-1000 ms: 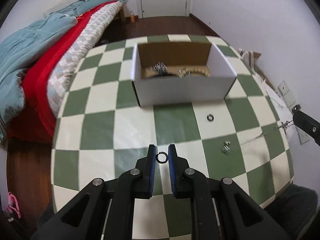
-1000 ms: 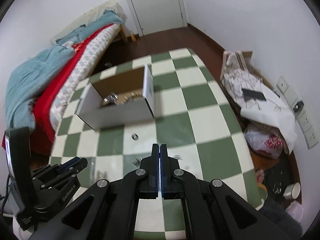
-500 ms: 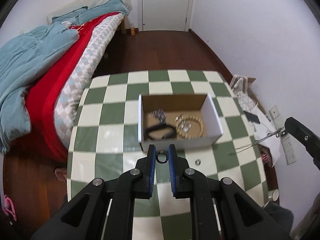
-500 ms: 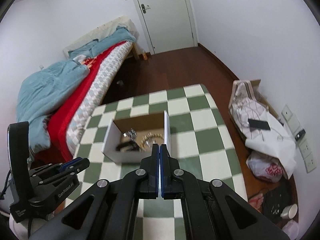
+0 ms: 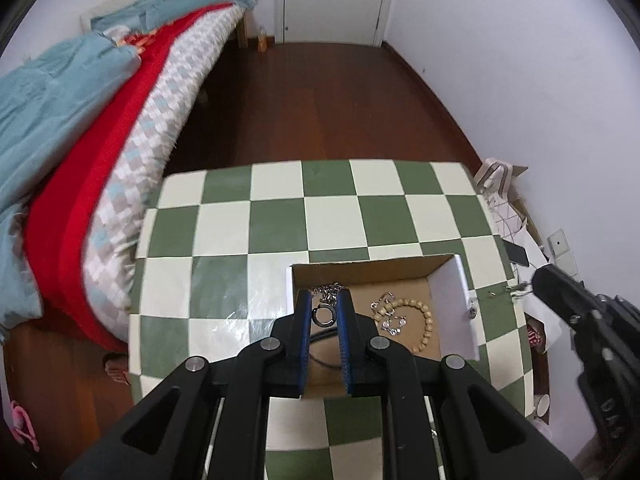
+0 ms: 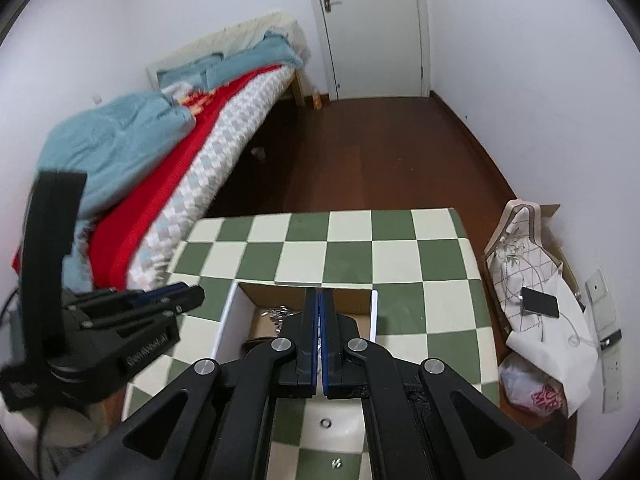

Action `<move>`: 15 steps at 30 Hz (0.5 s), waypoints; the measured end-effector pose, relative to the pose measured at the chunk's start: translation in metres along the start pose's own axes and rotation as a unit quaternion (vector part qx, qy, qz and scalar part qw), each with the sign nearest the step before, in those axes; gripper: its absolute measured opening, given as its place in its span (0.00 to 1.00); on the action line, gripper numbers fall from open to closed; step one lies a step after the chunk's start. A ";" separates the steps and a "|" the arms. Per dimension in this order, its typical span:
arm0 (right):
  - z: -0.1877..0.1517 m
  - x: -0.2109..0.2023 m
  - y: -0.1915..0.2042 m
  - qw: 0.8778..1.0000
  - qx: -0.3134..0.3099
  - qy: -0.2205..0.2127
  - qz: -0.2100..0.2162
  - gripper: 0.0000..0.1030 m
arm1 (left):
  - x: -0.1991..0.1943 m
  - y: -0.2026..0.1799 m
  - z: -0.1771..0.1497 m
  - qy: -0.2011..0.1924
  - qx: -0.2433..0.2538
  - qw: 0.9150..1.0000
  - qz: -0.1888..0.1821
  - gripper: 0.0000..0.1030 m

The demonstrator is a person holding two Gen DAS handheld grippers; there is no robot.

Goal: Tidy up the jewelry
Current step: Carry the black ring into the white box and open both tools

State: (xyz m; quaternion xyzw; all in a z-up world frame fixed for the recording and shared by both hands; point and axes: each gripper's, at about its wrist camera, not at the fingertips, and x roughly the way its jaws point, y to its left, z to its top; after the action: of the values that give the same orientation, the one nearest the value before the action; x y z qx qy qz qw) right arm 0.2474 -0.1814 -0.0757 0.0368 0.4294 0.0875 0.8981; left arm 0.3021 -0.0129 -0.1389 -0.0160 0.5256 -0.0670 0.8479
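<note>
My left gripper point(image 5: 324, 296) is shut on a small dark ring point(image 5: 324, 316), pinched between its blue pads. It hangs above the open white cardboard box point(image 5: 452, 300), which holds a wooden bead bracelet point(image 5: 424, 320), a silver chain point(image 5: 328, 290) and other small pieces. At the right of the left wrist view, my right gripper point(image 5: 534, 284) holds a thin silver chain point(image 5: 516, 289) at its tip. In the right wrist view its jaws point(image 6: 319, 292) are pressed together over the box point(image 6: 230, 320), and the chain is hardly visible there. The left gripper point(image 6: 184, 294) is at the left.
The box stands on a green-and-cream checkered table point(image 5: 276, 216). A loose ring point(image 6: 326, 423) and a small silver piece point(image 6: 336, 463) lie on the table under my right gripper. A bed point(image 5: 120, 120) flanks the left. Bags with a phone point(image 6: 538, 304) sit on the floor at the right.
Both grippers have risen from the table and come forward over the box. The left one carries the ring, and the right one has lifted the chain off the table.
</note>
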 end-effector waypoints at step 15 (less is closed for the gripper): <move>0.016 0.116 -0.020 0.997 0.013 0.078 -0.025 0.01 | 0.075 0.012 0.008 0.101 -0.011 0.995 -0.022 0.12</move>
State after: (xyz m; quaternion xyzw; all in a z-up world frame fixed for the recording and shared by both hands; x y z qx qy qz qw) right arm 0.3332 -0.1790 -0.1572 0.0306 0.5000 0.0620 0.8633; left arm 0.3433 -0.0115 -0.2031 -0.0300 0.6091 -0.0816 0.7883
